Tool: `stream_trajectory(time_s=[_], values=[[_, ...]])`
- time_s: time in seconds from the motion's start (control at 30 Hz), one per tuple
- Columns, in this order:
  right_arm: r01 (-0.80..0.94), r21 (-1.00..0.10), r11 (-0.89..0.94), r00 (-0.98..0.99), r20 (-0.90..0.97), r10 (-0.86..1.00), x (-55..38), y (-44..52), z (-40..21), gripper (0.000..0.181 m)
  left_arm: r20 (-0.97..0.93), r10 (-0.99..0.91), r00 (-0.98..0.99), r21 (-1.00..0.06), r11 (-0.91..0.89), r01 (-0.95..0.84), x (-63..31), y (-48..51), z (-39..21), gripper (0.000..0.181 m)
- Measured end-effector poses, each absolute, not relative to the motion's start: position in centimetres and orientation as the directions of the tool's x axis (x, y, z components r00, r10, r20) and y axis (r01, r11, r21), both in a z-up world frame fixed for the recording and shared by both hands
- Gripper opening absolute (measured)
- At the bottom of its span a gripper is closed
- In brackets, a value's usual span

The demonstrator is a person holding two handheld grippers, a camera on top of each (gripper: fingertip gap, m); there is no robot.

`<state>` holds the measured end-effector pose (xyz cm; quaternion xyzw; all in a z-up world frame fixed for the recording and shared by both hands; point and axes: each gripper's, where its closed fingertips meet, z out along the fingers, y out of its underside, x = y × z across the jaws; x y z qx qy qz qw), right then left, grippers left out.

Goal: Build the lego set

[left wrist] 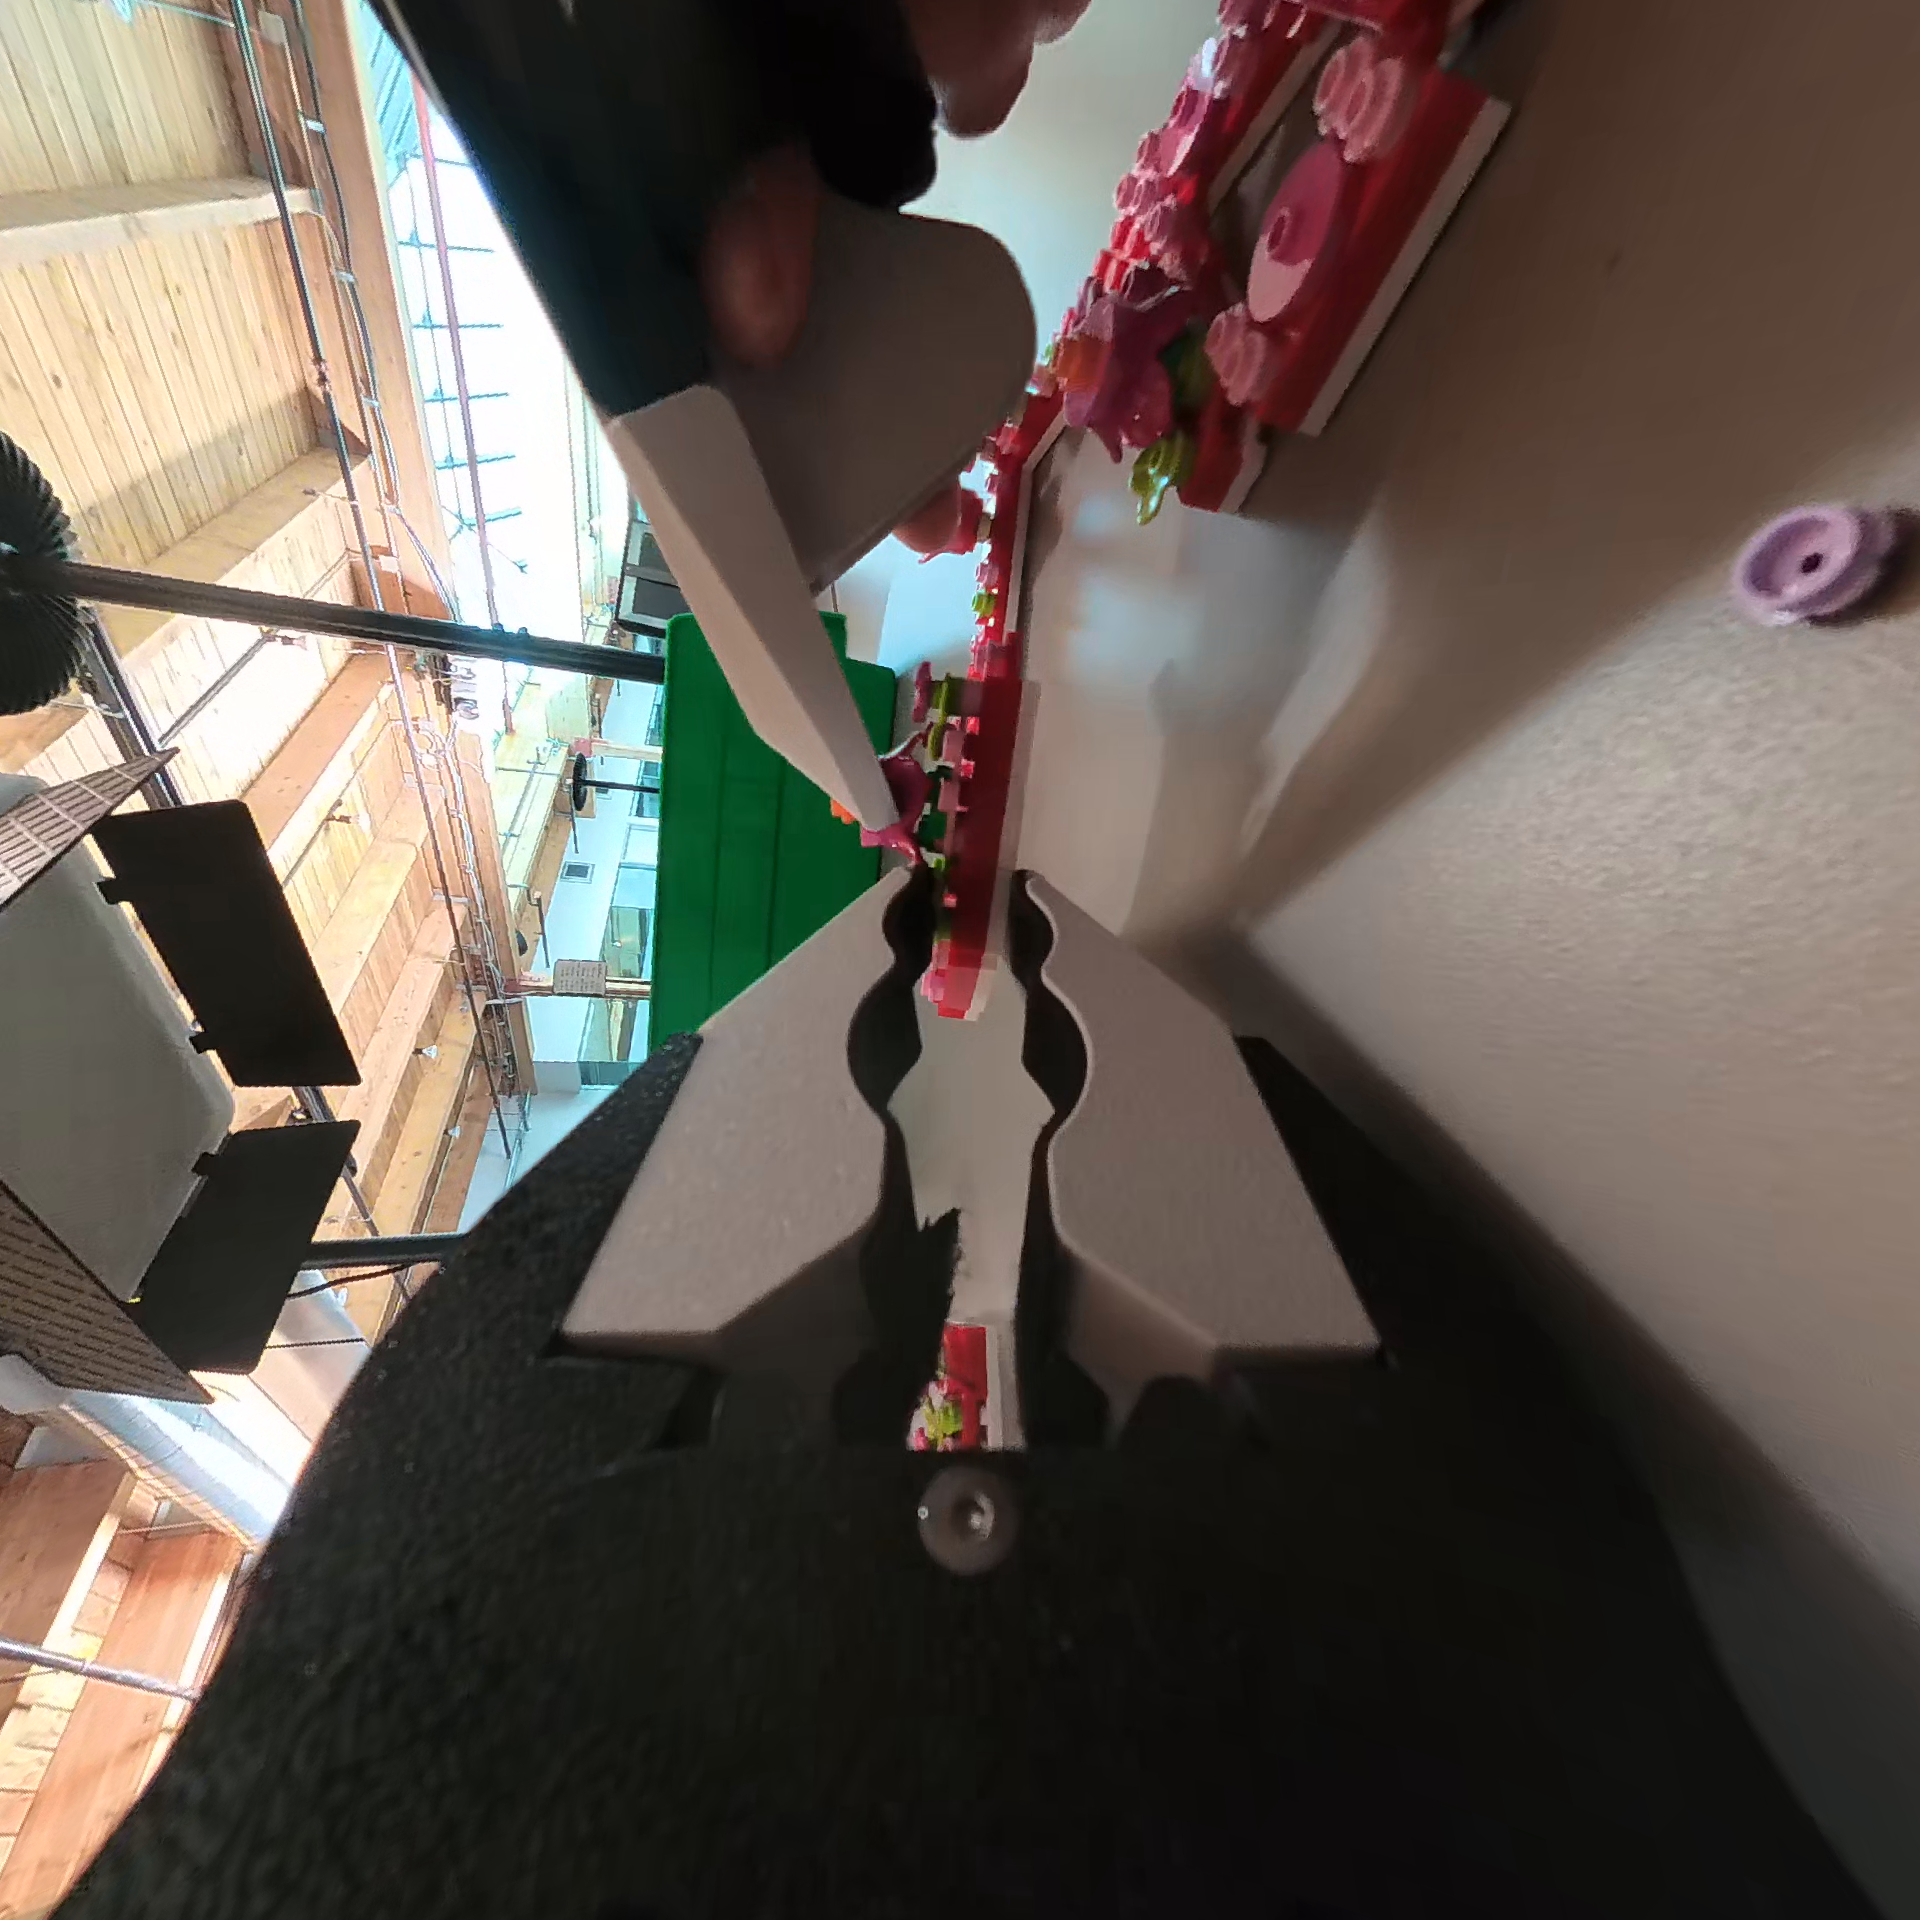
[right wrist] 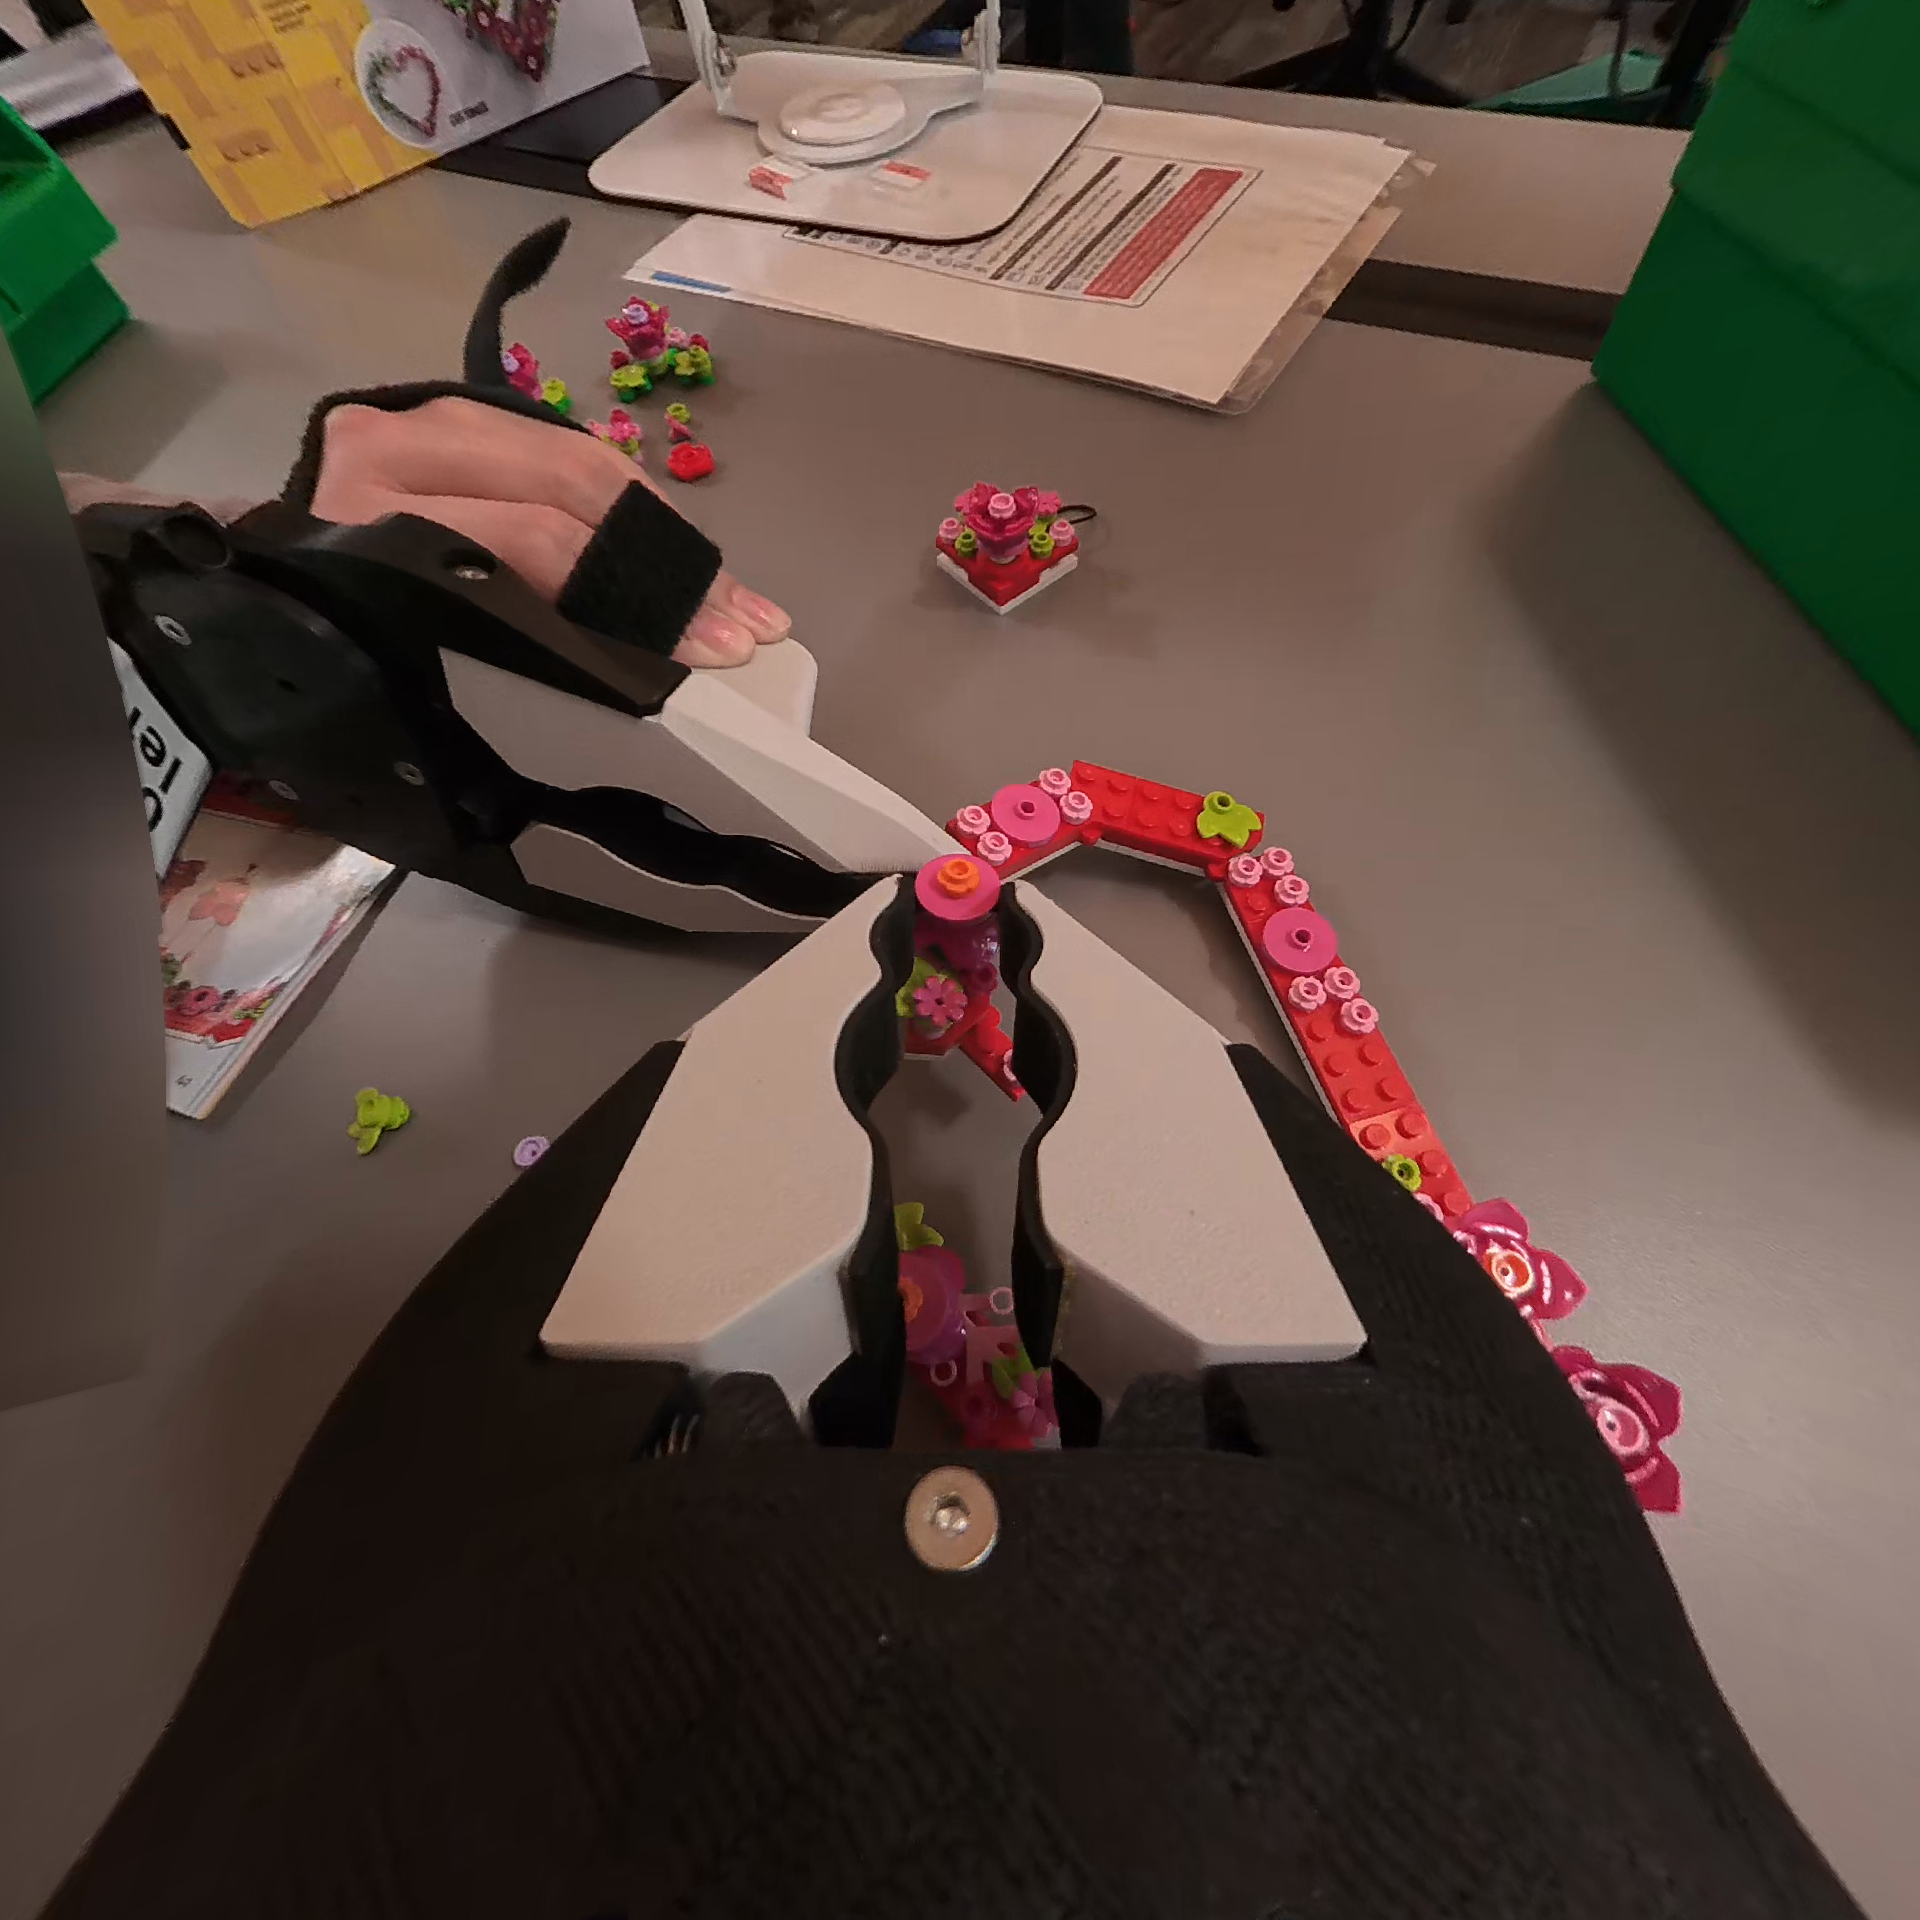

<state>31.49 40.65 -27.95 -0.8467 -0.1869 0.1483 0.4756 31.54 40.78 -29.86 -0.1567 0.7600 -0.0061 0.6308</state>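
A red heart-shaped lego frame (right wrist: 1340,1049) with pink flowers and green leaves lies on the grey table (right wrist: 1351,623). My left gripper (left wrist: 966,894) is shut on the frame's edge (left wrist: 982,935), one finger on each side. It enters the right wrist view from the left (right wrist: 914,868). My right gripper (right wrist: 956,891) is shut on a pink round flower piece with an orange centre (right wrist: 971,902), held over the frame right by the left gripper's tips. In the left wrist view the right gripper (left wrist: 878,821) comes down from the top with the flower piece (left wrist: 902,795) at its tip.
A small flower assembly on a red and white square (right wrist: 1003,545) stands farther back. Loose flower pieces (right wrist: 655,353) lie at the back left. A booklet (right wrist: 239,935), a green leaf (right wrist: 376,1117) and a lilac stud (right wrist: 530,1150) lie left. Green bins (right wrist: 1787,416) stand right; papers (right wrist: 1039,239) lie behind. Less than 4 cm separates the two grippers' tips.
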Motion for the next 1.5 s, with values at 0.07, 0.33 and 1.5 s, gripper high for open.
stream_trajectory(time_s=[0.07,0.33,1.5], values=[[0.183,-0.861,-0.474,0.893,-0.056,0.447,31.5,40.7,-28.0,0.014,-0.958,-0.24,-0.157,-0.2,0.951,-0.235,31.6,40.8,-29.9,0.012],[0.19,-0.857,-0.48,0.913,-0.026,0.408,31.5,40.9,-28.2,0.014,-0.957,-0.239,-0.162,-0.196,0.949,-0.245,31.6,41.0,-30.1,0.011],[0.126,-0.86,-0.495,0.823,-0.188,0.536,31.6,40.2,-29.1,0.014,-0.956,-0.201,-0.212,-0.154,0.964,-0.217,31.5,40.3,-30.8,0.012]])
